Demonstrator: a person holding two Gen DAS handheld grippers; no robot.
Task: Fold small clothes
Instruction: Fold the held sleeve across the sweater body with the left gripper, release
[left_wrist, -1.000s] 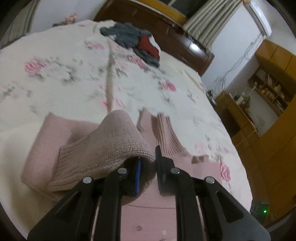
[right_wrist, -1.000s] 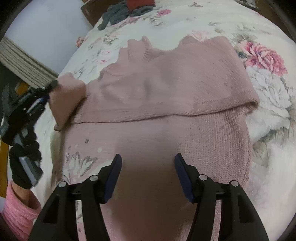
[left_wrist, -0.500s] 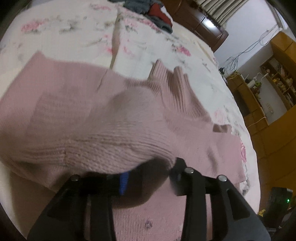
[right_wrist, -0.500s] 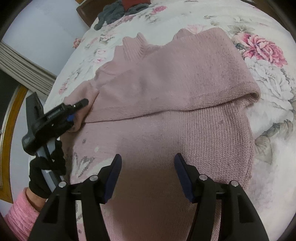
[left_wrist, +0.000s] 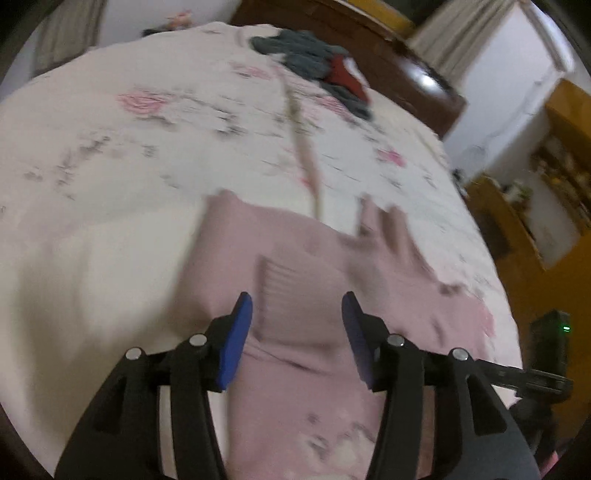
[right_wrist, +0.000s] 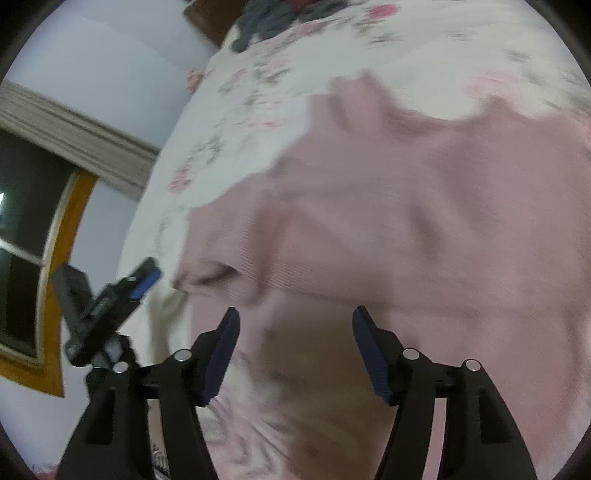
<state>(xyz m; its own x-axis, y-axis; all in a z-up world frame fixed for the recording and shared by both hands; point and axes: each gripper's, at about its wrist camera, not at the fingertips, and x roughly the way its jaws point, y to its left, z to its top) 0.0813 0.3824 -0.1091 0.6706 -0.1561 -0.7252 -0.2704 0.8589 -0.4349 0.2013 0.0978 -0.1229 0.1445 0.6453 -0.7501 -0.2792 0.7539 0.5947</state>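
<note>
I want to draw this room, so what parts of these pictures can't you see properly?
- Pink sweater: both views are motion-blurred, so its knit and the marks near its bottom edge are unclear.
- Sweater's lower part: hidden behind the left gripper and the right gripper.
- Dark clothes pile: far off and blurred; cut off by the top edge in the right wrist view.
- Shelf items: too small.

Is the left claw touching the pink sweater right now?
Apart. In the right wrist view the left claw hangs open over bare bedsheet, with a clear gap to the folded sleeve edge of the pink sweater.
</note>
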